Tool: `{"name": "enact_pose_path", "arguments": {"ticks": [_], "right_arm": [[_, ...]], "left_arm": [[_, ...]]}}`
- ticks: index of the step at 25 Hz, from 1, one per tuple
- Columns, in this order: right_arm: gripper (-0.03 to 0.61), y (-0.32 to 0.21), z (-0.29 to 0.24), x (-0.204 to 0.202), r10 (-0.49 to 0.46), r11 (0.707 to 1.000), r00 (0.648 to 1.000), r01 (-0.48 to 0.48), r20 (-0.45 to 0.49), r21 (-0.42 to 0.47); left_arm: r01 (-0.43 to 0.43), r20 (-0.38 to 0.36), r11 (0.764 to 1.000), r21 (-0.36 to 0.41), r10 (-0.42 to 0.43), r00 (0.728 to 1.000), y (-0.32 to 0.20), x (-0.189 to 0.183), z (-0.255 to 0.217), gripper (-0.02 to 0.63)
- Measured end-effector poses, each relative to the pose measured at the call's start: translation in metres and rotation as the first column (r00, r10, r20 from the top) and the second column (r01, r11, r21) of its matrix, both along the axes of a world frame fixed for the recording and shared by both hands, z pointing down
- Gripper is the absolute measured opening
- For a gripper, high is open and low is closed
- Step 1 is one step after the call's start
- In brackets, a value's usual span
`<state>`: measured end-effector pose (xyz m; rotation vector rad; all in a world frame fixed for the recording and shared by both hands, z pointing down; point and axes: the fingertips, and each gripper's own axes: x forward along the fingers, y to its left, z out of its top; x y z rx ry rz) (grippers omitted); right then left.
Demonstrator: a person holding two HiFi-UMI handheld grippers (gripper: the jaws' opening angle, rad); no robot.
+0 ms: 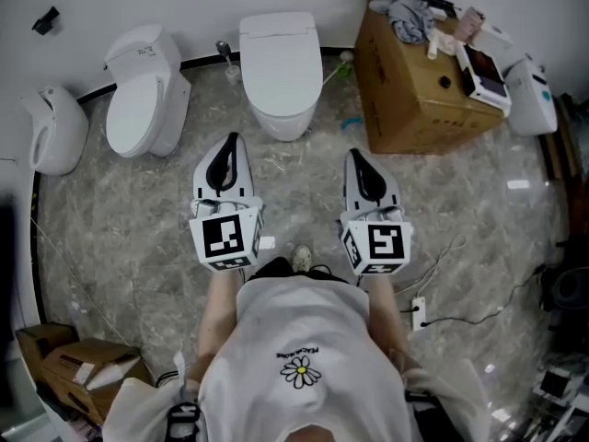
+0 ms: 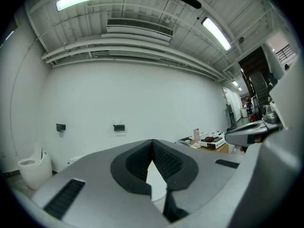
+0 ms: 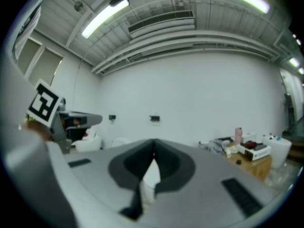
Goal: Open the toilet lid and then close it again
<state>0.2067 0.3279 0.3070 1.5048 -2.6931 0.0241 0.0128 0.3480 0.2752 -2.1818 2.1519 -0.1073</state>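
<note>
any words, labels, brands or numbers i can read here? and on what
No text is legible in any view.
Person's white shirt: small print above the daisy, too small to read.
toilet tank at the head view's left: faint mark, too small to read.
left gripper and right gripper: square markers only, no letters.
</note>
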Motion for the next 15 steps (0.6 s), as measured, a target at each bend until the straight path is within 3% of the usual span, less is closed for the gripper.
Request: {"name": "enact_pose_path", "arguments": {"ticks": [15], "right_arm": [[0.029,-0.039,0.009,0.002,-0.007,1.000,1.000,0.007,0.001,0.006]], "left_arm": [[-0.009,0.007,0.999,0.048,0.008,1.000,-0.044,0.003,0.002,0.025]]}}
